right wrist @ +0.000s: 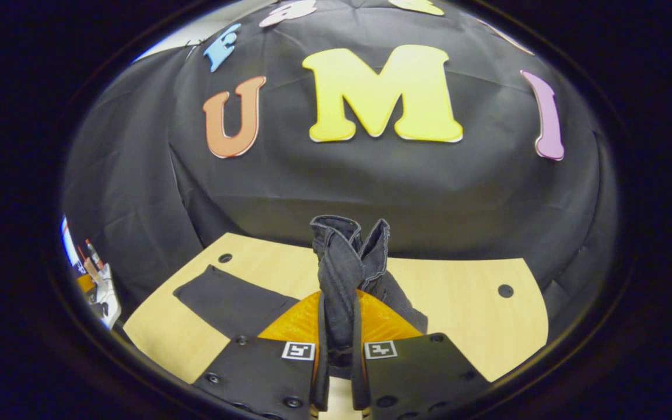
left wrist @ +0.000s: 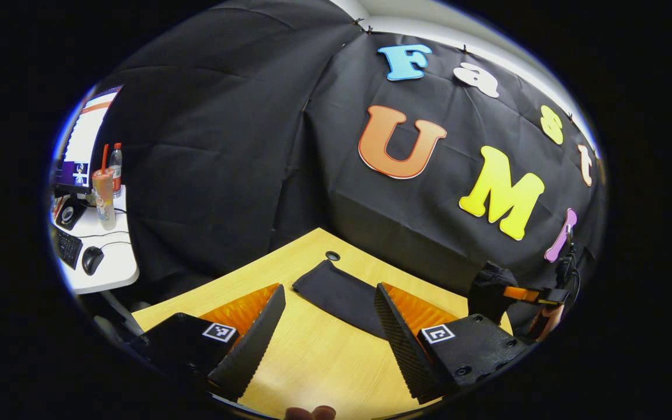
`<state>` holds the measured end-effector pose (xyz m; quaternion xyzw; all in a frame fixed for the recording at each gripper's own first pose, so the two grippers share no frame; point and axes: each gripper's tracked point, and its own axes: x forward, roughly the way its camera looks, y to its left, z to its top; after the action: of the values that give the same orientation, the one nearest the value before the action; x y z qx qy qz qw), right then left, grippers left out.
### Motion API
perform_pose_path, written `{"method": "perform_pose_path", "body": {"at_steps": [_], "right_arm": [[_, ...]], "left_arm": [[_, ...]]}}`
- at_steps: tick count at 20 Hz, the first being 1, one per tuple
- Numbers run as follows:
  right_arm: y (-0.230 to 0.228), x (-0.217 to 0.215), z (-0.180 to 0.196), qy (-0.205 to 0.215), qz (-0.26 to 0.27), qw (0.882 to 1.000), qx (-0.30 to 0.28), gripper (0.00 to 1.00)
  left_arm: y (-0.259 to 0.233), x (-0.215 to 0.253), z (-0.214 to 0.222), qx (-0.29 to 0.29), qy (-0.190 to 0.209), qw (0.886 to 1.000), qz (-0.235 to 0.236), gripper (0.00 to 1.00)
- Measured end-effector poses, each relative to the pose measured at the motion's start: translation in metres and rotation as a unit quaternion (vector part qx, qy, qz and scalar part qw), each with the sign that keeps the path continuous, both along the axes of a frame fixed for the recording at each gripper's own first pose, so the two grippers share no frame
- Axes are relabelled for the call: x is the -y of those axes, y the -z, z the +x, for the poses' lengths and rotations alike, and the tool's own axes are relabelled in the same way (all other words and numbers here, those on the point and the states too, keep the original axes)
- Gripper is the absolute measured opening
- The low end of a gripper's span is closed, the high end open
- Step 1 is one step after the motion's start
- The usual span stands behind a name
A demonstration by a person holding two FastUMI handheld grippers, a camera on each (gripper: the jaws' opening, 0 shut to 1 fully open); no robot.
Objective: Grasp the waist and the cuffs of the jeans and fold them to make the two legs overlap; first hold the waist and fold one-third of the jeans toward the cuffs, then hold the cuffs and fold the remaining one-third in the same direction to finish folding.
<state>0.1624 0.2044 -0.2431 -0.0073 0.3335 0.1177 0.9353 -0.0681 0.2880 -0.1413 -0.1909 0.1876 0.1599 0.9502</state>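
Right claw (right wrist: 339, 350) at bottom centre, clenched on a bunched end of the jeans (right wrist: 342, 280), lifted off the tabletop (right wrist: 464, 303). Left claw (left wrist: 327, 338) spread wide, holding nothing, over the flat leg mid-frame.

Bare wooden table (right wrist: 458, 303) lies open to the right of the jeans (right wrist: 237, 303), which cover its left and middle. Black cloth wall (right wrist: 371, 192) closes off the far edge. A cable hole (right wrist: 506, 290) sits near the right corner.
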Motion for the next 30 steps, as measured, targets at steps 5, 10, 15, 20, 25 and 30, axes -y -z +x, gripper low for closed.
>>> {"method": "perform_pose_path", "body": {"at_steps": [5, 10, 15, 20, 25, 30], "right_arm": [[0.063, -0.052, 0.0, 0.004, -0.047, 0.999, -0.016, 0.17], [0.118, -0.082, -0.008, -0.009, -0.102, 0.994, -0.029, 0.17], [0.148, -0.1, -0.015, -0.021, -0.146, 0.989, -0.032, 0.17], [0.158, -0.107, -0.021, -0.022, -0.161, 0.986, -0.031, 0.17], [0.154, -0.132, -0.045, -0.059, -0.1, 0.992, -0.055, 0.49], [0.108, -0.122, -0.055, -0.071, -0.07, 0.995, -0.026, 0.69]], "left_arm": [[0.009, -0.015, -0.012, -0.008, -0.01, 1.0, -0.012, 0.99], [0.018, -0.027, -0.02, -0.018, -0.017, 0.999, -0.021, 0.99], [0.024, -0.035, -0.026, -0.023, -0.024, 0.999, -0.028, 0.99], [0.029, -0.034, -0.027, -0.028, -0.027, 0.999, -0.035, 0.99], [0.032, -0.032, -0.029, -0.029, -0.024, 0.999, -0.036, 0.99], [0.031, -0.026, -0.016, -0.023, -0.006, 0.999, -0.037, 0.99]]}}
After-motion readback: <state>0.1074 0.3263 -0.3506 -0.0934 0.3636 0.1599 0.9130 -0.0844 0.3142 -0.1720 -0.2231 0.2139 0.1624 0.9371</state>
